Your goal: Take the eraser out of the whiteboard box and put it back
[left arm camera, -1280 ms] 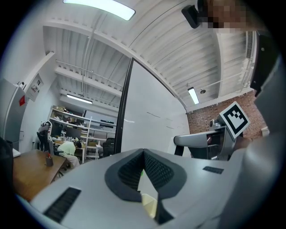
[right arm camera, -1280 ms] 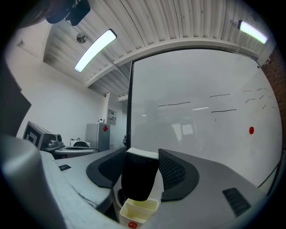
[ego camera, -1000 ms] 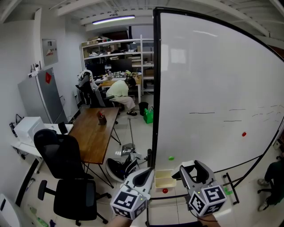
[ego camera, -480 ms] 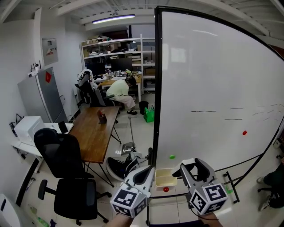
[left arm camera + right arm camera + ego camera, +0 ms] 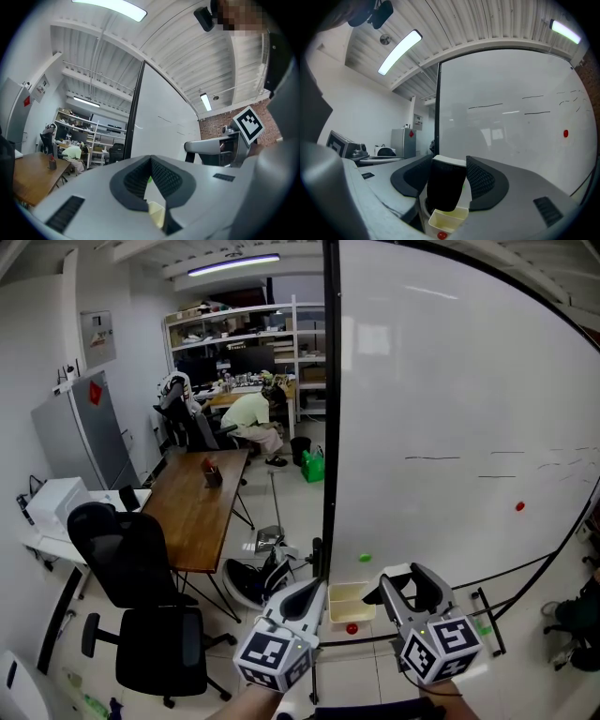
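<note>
The eraser (image 5: 446, 185) is a black block with a white top, and my right gripper (image 5: 447, 183) is shut on it. In the head view the eraser (image 5: 397, 588) hangs just right of and slightly above the whiteboard box (image 5: 349, 602), a cream open tray at the foot of the whiteboard. The box (image 5: 446, 221) shows directly below the eraser in the right gripper view. My left gripper (image 5: 307, 596) is shut with nothing in it, just left of the box, and the box's edge (image 5: 157, 213) shows below its jaws (image 5: 151, 180).
The whiteboard (image 5: 450, 409) fills the right side, its black frame post (image 5: 329, 427) upright beside the box. A red magnet (image 5: 352, 627) sits under the box and a green one (image 5: 364, 558) above it. A wooden table (image 5: 197, 507) and a black office chair (image 5: 141, 606) stand to the left.
The view has dipped and shifted slightly. Both grippers stay almost where they were by the box, the right one still shut on the eraser.
</note>
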Action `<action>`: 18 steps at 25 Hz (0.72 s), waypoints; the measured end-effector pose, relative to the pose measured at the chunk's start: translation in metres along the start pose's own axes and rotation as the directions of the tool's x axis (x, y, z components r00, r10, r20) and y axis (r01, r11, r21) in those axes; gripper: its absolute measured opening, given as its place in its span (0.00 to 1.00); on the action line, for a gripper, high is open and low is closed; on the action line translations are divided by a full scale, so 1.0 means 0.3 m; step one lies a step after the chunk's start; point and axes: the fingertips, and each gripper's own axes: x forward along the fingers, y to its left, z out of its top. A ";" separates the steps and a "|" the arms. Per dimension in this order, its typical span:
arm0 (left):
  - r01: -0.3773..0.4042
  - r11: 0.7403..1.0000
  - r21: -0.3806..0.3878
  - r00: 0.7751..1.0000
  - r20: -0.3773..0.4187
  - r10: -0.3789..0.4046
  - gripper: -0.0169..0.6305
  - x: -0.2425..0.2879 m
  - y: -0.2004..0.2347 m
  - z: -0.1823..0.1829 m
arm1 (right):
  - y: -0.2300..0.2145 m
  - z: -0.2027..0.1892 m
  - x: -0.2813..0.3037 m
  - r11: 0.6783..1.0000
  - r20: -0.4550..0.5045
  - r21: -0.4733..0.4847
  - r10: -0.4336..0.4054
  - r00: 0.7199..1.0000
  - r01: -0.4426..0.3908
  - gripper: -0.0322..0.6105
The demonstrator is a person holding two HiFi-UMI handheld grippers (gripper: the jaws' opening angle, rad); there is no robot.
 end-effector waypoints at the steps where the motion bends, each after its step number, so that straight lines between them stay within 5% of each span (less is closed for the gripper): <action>1: -0.003 1.000 -0.003 1.000 -0.005 0.003 0.07 0.003 0.007 -0.011 | -0.005 -0.018 0.008 1.000 -0.010 0.005 -0.003 1.000 0.003 0.46; 18: -0.041 0.997 -0.072 0.983 -0.183 0.027 0.07 0.059 0.120 -0.399 | -0.036 -0.450 0.207 1.000 -0.169 -0.016 -0.022 0.985 0.020 0.46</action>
